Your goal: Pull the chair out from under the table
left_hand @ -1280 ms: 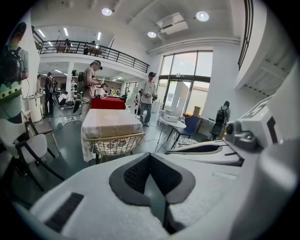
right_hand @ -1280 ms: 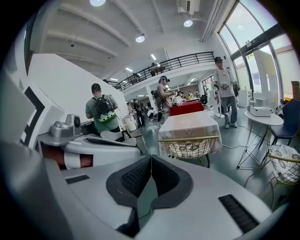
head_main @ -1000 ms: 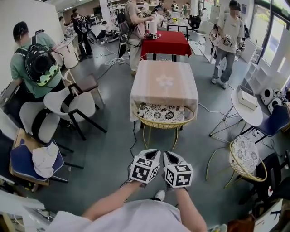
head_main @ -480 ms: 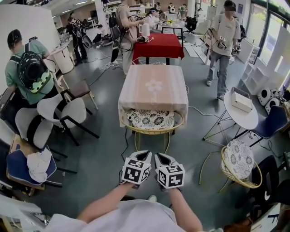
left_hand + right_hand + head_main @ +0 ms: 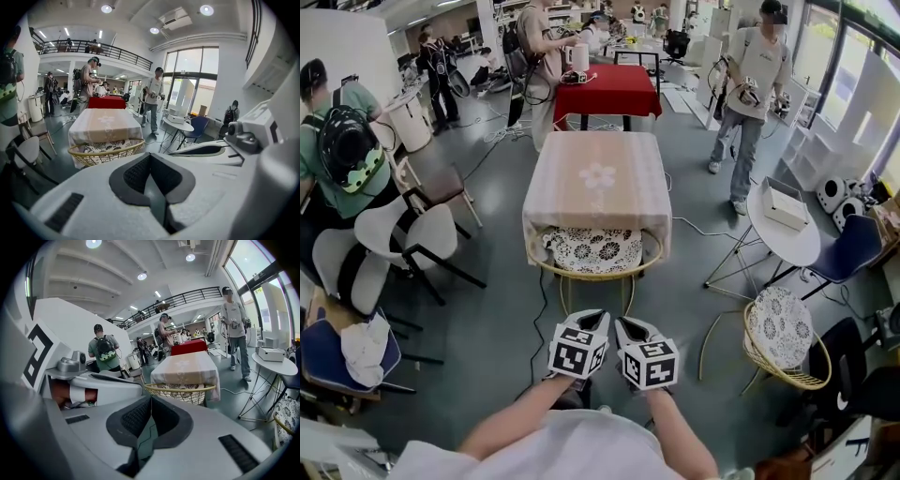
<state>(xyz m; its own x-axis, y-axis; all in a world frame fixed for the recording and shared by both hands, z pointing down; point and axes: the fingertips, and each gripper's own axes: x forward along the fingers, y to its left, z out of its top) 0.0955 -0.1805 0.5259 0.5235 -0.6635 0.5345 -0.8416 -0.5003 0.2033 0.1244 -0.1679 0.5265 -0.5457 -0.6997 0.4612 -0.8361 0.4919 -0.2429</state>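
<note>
1. Left gripper (image 5: pixel 592 323) and right gripper (image 5: pixel 628 328) sit side by side at bottom centre of the head view. Both have jaws pressed together with nothing between them.
2. Chair (image 5: pixel 592 251) has a gold wire frame and a patterned cushion. It is tucked under the near edge of the table (image 5: pixel 598 178), curved back rim toward the grippers.
3. Both grippers point at the chair and are apart from it, with grey floor (image 5: pixel 506 328) between.
4. Table wears a pinkish cloth, and a red table (image 5: pixel 607 89) stands behind it.
</note>
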